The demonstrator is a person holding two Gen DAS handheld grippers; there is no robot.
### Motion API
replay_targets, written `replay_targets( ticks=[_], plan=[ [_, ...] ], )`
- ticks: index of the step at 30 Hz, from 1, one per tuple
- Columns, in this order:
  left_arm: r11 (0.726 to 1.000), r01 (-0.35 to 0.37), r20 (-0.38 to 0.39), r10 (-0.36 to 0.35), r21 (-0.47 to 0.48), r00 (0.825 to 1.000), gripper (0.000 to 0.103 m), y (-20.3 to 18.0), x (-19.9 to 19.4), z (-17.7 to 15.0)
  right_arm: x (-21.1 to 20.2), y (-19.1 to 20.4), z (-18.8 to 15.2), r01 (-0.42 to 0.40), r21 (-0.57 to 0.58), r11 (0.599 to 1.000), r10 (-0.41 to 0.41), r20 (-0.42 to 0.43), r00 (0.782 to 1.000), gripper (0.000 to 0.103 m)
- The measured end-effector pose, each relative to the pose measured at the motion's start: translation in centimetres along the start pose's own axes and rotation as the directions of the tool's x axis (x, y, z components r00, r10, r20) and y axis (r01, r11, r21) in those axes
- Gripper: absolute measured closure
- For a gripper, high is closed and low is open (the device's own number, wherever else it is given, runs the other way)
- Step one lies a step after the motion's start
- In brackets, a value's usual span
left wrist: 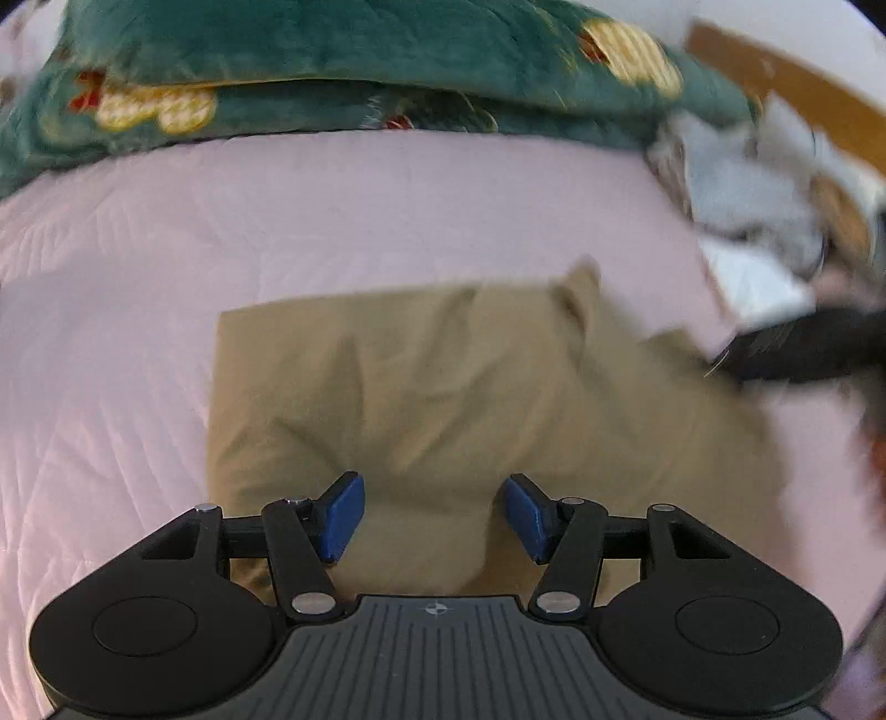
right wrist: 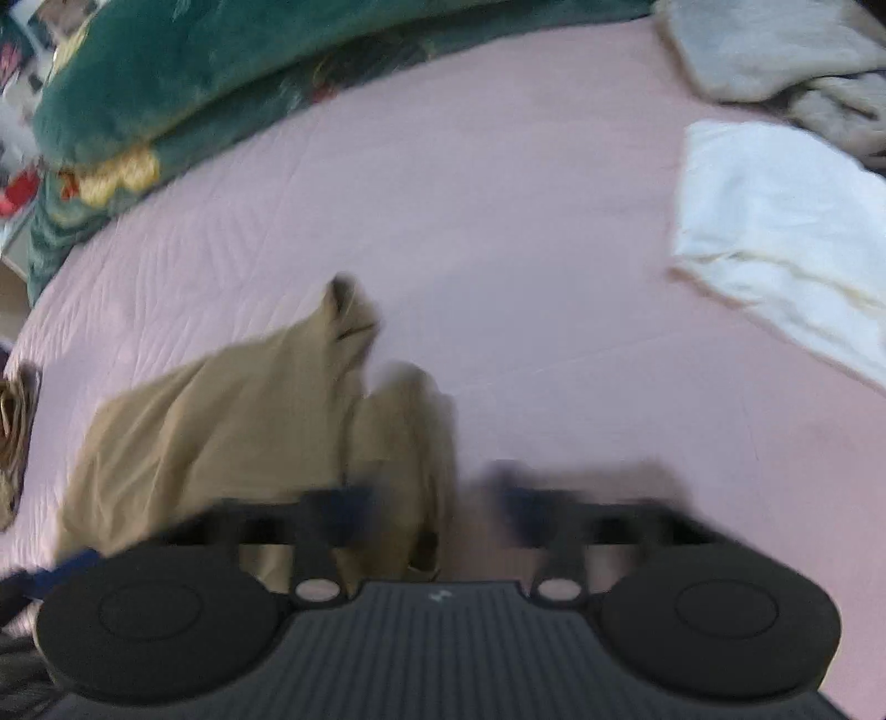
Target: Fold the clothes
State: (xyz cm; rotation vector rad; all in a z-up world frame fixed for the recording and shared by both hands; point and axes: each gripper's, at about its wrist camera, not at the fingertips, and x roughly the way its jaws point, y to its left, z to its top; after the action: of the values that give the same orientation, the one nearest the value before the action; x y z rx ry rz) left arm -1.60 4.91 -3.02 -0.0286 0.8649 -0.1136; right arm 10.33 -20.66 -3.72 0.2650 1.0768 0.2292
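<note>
A tan garment [left wrist: 443,376] lies folded into a rough rectangle on the pink bed sheet [left wrist: 387,210]. My left gripper [left wrist: 432,518] hovers over its near edge, open, with the blue pads [left wrist: 343,515] apart and nothing pinched. At the garment's right side a black, blurred shape, my right gripper [left wrist: 803,349], reaches in. In the right wrist view the tan garment [right wrist: 232,415] is bunched, with one corner sticking up. My right gripper [right wrist: 432,509] is blurred. Its pads stand apart, with a raised fold of the tan cloth between them, and no press shows.
A green plush blanket [left wrist: 332,61] with yellow and red figures runs along the far edge of the bed. A folded white cloth [right wrist: 775,221] and a heap of grey clothes [right wrist: 775,50] lie at the right. A wooden board [left wrist: 803,94] stands behind them.
</note>
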Motion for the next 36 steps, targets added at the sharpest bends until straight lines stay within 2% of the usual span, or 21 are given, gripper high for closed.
replay_targets(
  ticks=[2,4,5,6,7,8,10,12,13,14,16,20,23,25,26,27,28,30,33,36],
  plan=[
    [1.000,-0.010,0.008,0.010,0.028,1.000,0.044,-0.3,-0.2,0.0,-0.6,-1.3,0.8,0.012,-0.011,1.000,-0.012,-0.006,1.000,0.084],
    [1.000,-0.008,0.011,0.007,0.009,1.000,0.044,0.0,-0.5,0.4,-0.4,-0.9,0.4,0.140,-0.114,0.984,-0.142,-0.003,0.990,0.090],
    [1.000,0.005,0.019,-0.005,-0.003,1.000,0.044,0.1,-0.8,0.5,-0.4,-0.6,0.1,0.211,-0.174,0.962,-0.211,0.020,0.977,0.090],
    [1.000,0.024,0.031,-0.024,-0.015,0.999,0.044,0.2,-1.4,0.4,-0.9,-1.0,0.1,0.166,-0.151,0.975,-0.165,0.021,0.986,0.090],
    [0.999,0.044,0.044,-0.042,-0.028,0.998,0.044,0.2,-1.9,0.4,-1.7,-1.5,0.1,0.087,-0.103,0.991,-0.085,0.019,0.996,0.090],
    [0.998,0.049,0.057,-0.047,-0.030,0.997,0.044,0.0,-2.2,0.4,-2.3,-1.0,0.2,0.044,-0.100,0.994,-0.041,0.026,0.999,0.087],
    [0.999,0.042,0.082,-0.040,-0.023,0.996,0.044,-0.8,-2.4,0.4,-3.5,0.4,0.2,-0.021,-0.122,0.992,0.027,0.044,0.999,0.068],
    [0.999,0.022,0.098,-0.019,-0.024,0.995,0.044,-1.4,-2.6,0.6,-4.0,2.2,0.8,-0.028,-0.173,0.985,0.039,0.059,0.998,0.017],
    [0.999,-0.004,0.097,0.007,-0.033,0.995,0.044,-1.5,-2.7,0.8,-3.9,3.1,1.3,-0.029,-0.194,0.980,0.044,0.076,0.996,0.009],
    [0.999,-0.029,0.095,0.033,-0.042,0.995,0.044,-1.5,-2.9,1.0,-3.5,4.0,1.8,-0.024,-0.209,0.978,0.044,0.093,0.995,0.004],
    [0.993,-0.081,0.079,0.088,-0.081,0.993,0.044,-0.8,-3.3,1.2,-2.3,5.4,2.8,-0.011,-0.226,0.974,0.037,0.108,0.993,0.004],
    [0.969,-0.189,0.025,0.195,-0.160,0.980,0.044,2.5,-3.6,0.8,1.6,7.8,4.5,0.007,-0.226,0.974,0.005,0.050,0.999,0.004],
    [0.953,-0.244,-0.029,0.242,-0.182,0.970,0.042,4.9,-3.4,-0.1,4.4,8.9,4.4,0.035,-0.220,0.975,-0.036,0.002,0.999,0.008],
    [0.954,-0.236,-0.031,0.234,-0.186,0.972,0.035,5.7,-3.3,-0.6,5.0,9.6,3.8,0.007,-0.235,0.972,-0.010,-0.013,1.000,0.023],
    [0.954,-0.233,-0.028,0.232,-0.186,0.972,0.033,5.9,-3.3,-0.7,5.3,9.9,3.5,-0.009,-0.243,0.970,0.005,-0.020,1.000,0.046],
    [0.955,-0.231,-0.025,0.230,-0.187,0.973,0.032,6.1,-3.2,-0.8,5.4,10.3,3.1,-0.019,-0.259,0.966,0.013,-0.023,1.000,0.063],
    [0.956,-0.225,-0.023,0.225,-0.189,0.974,0.032,6.2,-3.1,-0.9,5.4,10.8,2.6,-0.010,-0.281,0.960,0.005,-0.019,1.000,0.068],
    [0.958,-0.209,-0.022,0.209,-0.195,0.978,0.032,6.5,-2.7,-1.0,4.6,11.4,1.8,0.015,-0.326,0.945,-0.018,-0.008,1.000,0.089],
    [0.962,-0.181,-0.018,0.181,-0.203,0.983,0.031,6.9,-2.6,-1.7,0.9,10.5,1.6,0.014,-0.243,0.970,-0.003,0.045,0.999,0.095],
    [0.966,-0.160,-0.017,0.160,-0.202,0.987,0.031,7.3,-2.5,-2.3,-2.6,8.9,1.8,0.153,-0.243,0.958,-0.118,0.155,0.981,0.095]
  ],
)
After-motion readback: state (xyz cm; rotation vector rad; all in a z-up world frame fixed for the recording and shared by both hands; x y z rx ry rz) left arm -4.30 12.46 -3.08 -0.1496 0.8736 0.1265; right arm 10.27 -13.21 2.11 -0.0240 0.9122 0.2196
